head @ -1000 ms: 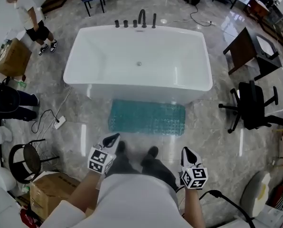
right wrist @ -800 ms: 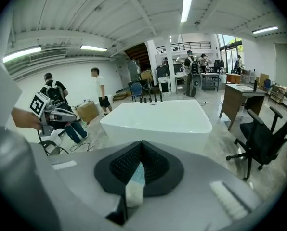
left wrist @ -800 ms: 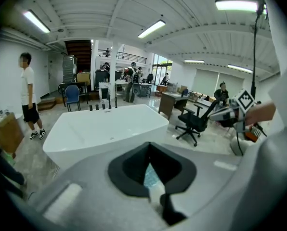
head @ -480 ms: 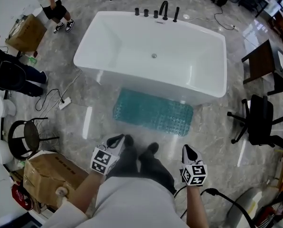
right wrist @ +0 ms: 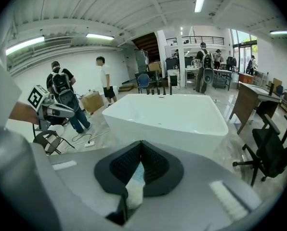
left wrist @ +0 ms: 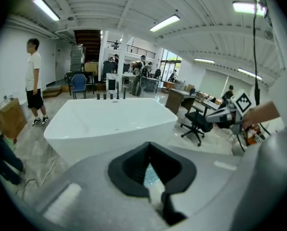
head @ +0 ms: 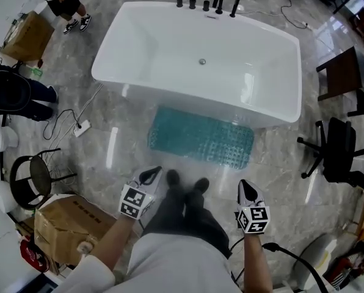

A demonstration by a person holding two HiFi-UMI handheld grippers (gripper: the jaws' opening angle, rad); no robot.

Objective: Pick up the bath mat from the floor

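Note:
A teal, bumpy bath mat (head: 201, 137) lies flat on the marble floor against the front of the white bathtub (head: 200, 60). My left gripper (head: 150, 176) hangs shut and empty near my left foot, a little short of the mat's near left corner. At the right, my right gripper (head: 247, 190) is also shut and empty, below the mat's near right corner. In the left gripper view a sliver of the mat (left wrist: 150, 175) shows past the closed jaws, and the right gripper view gives a similar sliver of mat (right wrist: 136, 173).
A black office chair (head: 338, 153) and a dark wooden table (head: 342, 78) stand at the right. At the left are a cardboard box (head: 69, 224), a black stool (head: 30, 182), a power strip with cable (head: 81, 129) and a person (head: 63, 2) standing beyond the tub.
The head view has moved forward and tilted: tub and mat now sit a little lower and more to the right. Both grippers stay shut, low beside my legs.

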